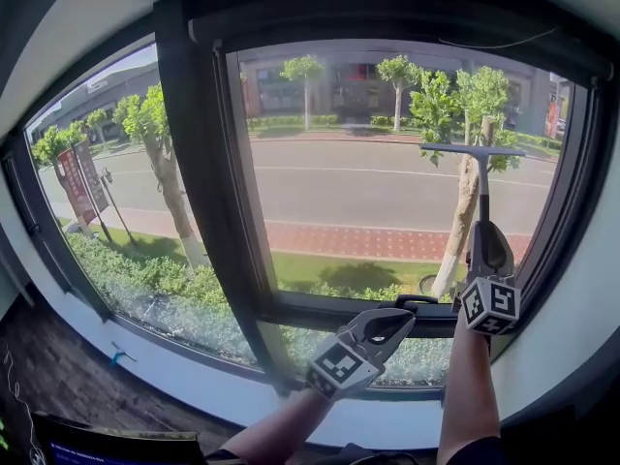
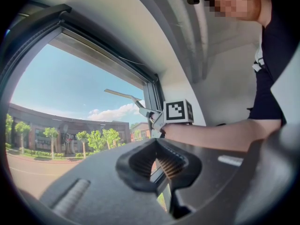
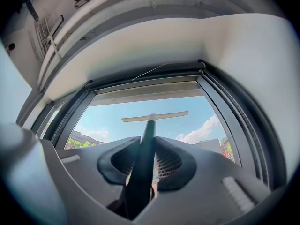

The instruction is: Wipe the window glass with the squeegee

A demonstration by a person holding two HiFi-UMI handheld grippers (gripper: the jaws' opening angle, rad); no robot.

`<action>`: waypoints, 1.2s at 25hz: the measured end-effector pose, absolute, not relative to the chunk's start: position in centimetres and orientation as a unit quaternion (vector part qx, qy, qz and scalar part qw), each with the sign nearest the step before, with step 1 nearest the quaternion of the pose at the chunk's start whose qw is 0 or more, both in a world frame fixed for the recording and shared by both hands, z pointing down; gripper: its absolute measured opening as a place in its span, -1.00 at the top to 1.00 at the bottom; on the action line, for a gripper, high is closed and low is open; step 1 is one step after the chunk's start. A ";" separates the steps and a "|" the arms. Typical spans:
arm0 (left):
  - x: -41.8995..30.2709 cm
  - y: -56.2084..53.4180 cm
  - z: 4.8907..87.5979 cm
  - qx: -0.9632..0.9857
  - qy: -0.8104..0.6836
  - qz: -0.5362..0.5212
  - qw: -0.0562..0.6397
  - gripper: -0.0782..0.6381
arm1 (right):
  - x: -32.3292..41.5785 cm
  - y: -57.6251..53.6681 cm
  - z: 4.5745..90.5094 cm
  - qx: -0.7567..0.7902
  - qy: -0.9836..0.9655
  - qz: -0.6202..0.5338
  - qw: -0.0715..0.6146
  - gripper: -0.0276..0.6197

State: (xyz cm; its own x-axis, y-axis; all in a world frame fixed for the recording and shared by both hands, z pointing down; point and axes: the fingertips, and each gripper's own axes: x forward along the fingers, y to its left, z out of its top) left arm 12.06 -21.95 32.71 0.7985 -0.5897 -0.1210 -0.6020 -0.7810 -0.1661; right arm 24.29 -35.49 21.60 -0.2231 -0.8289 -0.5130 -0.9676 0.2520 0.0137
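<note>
Two fingers of the right gripper (image 1: 488, 248) clamp the squeegee (image 1: 481, 187) handle; its blade sits above them against the window glass (image 1: 358, 182), upper right. Left gripper (image 1: 386, 324) low by the window frame (image 1: 310, 308), fingers closed together, empty.

Street-facing room, dark-framed window (image 1: 208, 192) dead ahead of left gripper (image 1: 392, 323) and right gripper (image 1: 484, 235), white wall (image 1: 194, 381) under them, dark floor (image 1: 58, 376) off left, road (image 1: 387, 187), trees (image 1: 150, 119), hedge (image 1: 145, 277) beyond.
</note>
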 end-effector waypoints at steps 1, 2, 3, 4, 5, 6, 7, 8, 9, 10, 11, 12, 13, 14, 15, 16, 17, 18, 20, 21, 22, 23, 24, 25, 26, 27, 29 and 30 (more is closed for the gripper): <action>12.0 -21.7 32.8 -0.944 0.315 0.029 0.094 0.78 | 24.2 -35.4 22.1 -0.588 0.765 0.164 0.205 0.61; 11.9 -21.5 32.8 -0.945 0.314 0.027 0.089 0.78 | 24.1 -35.3 22.5 -0.589 0.766 0.160 0.203 0.61; 11.9 -21.4 32.9 -0.946 0.313 0.029 0.085 0.78 | 24.1 -35.2 22.9 -0.590 0.766 0.157 0.201 0.61; 12.0 -21.3 33.0 -0.946 0.312 0.031 0.083 0.78 | 24.2 -35.2 23.3 -0.591 0.766 0.155 0.198 0.61; 11.9 -21.2 33.2 -0.946 0.313 0.033 0.082 0.78 | 24.1 -35.1 23.7 -0.592 0.767 0.151 0.196 0.61; 11.8 -21.1 33.4 -0.945 0.314 0.033 0.084 0.78 | 24.1 -35.0 24.1 -0.593 0.767 0.148 0.193 0.61; 11.7 -21.1 33.6 -0.944 0.316 0.032 0.086 0.78 | 24.0 -34.9 24.6 -0.594 0.768 0.144 0.191 0.61; 11.5 -21.1 33.9 -0.944 0.317 0.031 0.087 0.78 | 24.0 -34.9 25.0 -0.595 0.768 0.141 0.189 0.61; 11.4 -21.0 34.2 -0.944 0.318 0.030 0.086 0.78 | 24.0 -34.9 25.5 -0.597 0.768 0.138 0.188 0.61; 11.3 -20.8 34.4 -0.944 0.317 0.030 0.085 0.78 | 24.1 -34.9 26.0 -0.598 0.768 0.135 0.186 0.61; 11.2 -20.7 34.6 -0.944 0.317 0.029 0.082 0.78 | 24.1 -34.8 26.5 -0.599 0.768 0.132 0.184 0.61; 11.1 -20.6 34.9 -0.944 0.318 0.028 0.080 0.78 | 24.1 -34.7 27.0 -0.600 0.768 0.129 0.182 0.61; 11.1 -20.5 35.2 -0.944 0.318 0.027 0.076 0.78 | 24.1 -34.7 27.4 -0.601 0.769 0.125 0.180 0.61; 11.0 -20.4 35.5 -0.945 0.318 0.025 0.073 0.78 | 24.0 -34.6 27.9 -0.602 0.769 0.122 0.177 0.61; 11.0 -20.2 35.7 -0.945 0.317 0.023 0.070 0.78 | 24.0 -34.5 28.4 -0.602 0.770 0.119 0.174 0.61; 11.0 -20.0 35.9 -0.946 0.316 0.021 0.067 0.78 | 24.0 -34.4 29.0 -0.603 0.771 0.116 0.171 0.61; 11.0 -19.8 36.0 -0.947 0.314 0.020 0.066 0.78 | 24.0 -34.3 29.5 -0.604 0.771 0.113 0.168 0.61; 11.0 -19.7 36.1 -0.948 0.312 0.019 0.065 0.78 | 24.0 -34.3 30.1 -0.605 0.771 0.109 0.166 0.61; 11.0 -19.4 36.6 -0.949 0.310 0.018 0.059 0.78 | 24.0 -34.2 31.3 -0.608 0.771 0.101 0.161 0.61; 11.0 -19.3 36.9 -0.949 0.310 0.018 0.053 0.78 | 24.0 -34.1 31.9 -0.609 0.771 0.097 0.158 0.61; 10.9 -19.2 37.2 -0.949 0.310 0.017 0.048 0.78 | 24.0 -33.9 32.5 -0.610 0.771 0.093 0.155 0.61; 11.0 -19.0 37.5 -0.950 0.309 0.015 0.045 0.78 | 24.1 -33.8 33.1 -0.611 0.772 0.089 0.152 0.61; 11.0 -18.8 37.8 -0.951 0.307 0.011 0.043 0.78 | 24.1 -33.7 33.7 -0.612 0.772 0.084 0.149 0.61; 11.1 -18.7 38.0 -0.951 0.305 0.009 0.042 0.78 | 24.1 -33.6 34.2 -0.612 0.773 0.080 0.146 0.61; 11.1 -18.7 38.3 -0.952 0.303 0.008 0.041 0.78 | 24.2 -33.6 34.8 -0.613 0.773 0.076 0.144 0.61; 11.2 -18.6 38.5 -0.953 0.302 0.008 0.039 0.78 | 24.2 -33.5 35.3 -0.613 0.774 0.072 0.143 0.61; 11.2 -18.5 39.1 -0.954 0.299 0.004 0.033 0.78 | 24.1 -33.3 36.2 -0.613 0.775 0.064 0.139 0.61; 11.1 -18.4 39.3 -0.954 0.298 0.000 0.031 0.78 | 24.0 -33.2 36.7 -0.613 0.776 0.060 0.138 0.61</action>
